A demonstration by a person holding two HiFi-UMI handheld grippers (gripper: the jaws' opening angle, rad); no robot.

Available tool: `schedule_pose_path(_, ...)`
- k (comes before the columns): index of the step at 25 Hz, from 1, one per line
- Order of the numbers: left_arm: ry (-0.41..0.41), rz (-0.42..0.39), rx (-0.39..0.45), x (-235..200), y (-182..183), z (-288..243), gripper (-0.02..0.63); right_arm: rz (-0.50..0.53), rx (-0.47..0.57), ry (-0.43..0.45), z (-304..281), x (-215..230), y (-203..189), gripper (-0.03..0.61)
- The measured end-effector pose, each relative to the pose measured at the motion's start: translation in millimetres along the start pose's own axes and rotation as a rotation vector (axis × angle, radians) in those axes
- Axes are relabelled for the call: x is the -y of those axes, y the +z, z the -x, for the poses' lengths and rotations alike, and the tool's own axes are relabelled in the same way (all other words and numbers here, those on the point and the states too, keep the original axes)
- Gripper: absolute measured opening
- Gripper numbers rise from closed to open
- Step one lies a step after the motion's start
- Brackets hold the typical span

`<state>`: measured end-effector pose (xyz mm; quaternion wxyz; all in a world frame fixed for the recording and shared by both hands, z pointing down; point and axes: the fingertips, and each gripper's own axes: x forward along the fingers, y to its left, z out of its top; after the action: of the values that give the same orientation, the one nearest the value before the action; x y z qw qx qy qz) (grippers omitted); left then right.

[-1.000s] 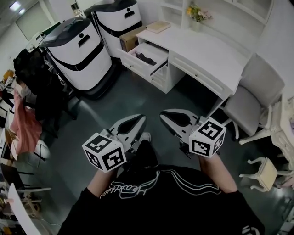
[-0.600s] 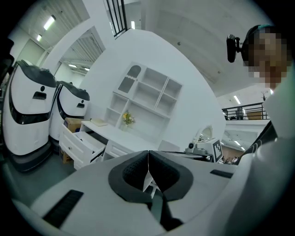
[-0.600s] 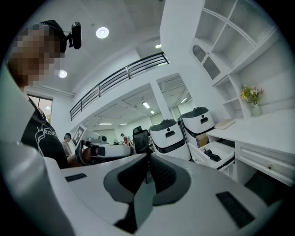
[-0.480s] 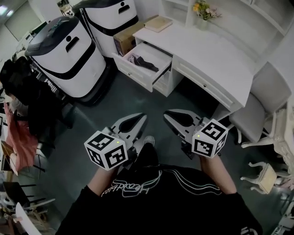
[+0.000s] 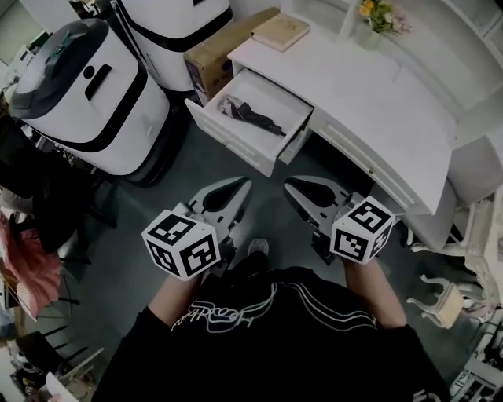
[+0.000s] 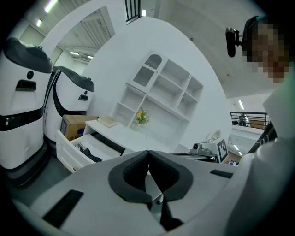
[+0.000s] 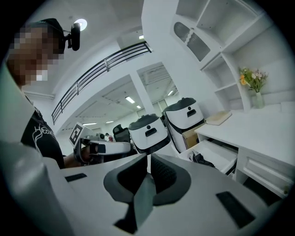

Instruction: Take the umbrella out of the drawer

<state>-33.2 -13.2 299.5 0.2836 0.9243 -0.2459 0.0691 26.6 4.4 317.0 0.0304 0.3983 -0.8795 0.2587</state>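
Observation:
The folded dark umbrella [image 5: 253, 118] lies in the open white drawer [image 5: 236, 138] at the desk's left end. It also shows small in the left gripper view as the umbrella [image 6: 87, 154] in the drawer [image 6: 69, 154], and in the right gripper view as the umbrella [image 7: 203, 160]. My left gripper [image 5: 245, 185] and right gripper [image 5: 289, 185] are side by side over the floor, short of the drawer, pointing toward it. Both are shut with nothing between their pads, as the left gripper [image 6: 148, 156] and the right gripper [image 7: 150, 161] show in their own views.
Two big white-and-black machines [image 5: 86, 94] stand left of the desk [image 5: 369, 102], with a cardboard box [image 5: 212, 55] between them and it. A book [image 5: 280, 31] and a flower vase [image 5: 376, 22] are on the desktop. White chairs [image 5: 464, 196] stand at the right.
Both grippers have travelled forward with the person toward the desk. The open drawer and umbrella now appear nearer and larger. The jaws stayed shut.

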Motion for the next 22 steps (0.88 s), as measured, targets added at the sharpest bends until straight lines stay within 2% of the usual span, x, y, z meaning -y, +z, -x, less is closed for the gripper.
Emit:
schedule_pose_path(9,0.019,0.050,-0.052,-75,7,-50,0.020,-0.083,-0.032,-0.015,-52,72,0,0.054)
schedule_pose_path(16,0.050,0.051,-0.066,-121,36,-100,0.020,-0.077,-0.055,0.017,-94,132,26,0.054)
schedule_pose_path(22,0.088,0.082,-0.065,-176,64,-143,0.020,-0.068,-0.101,0.064,-144,185,46,0.054)
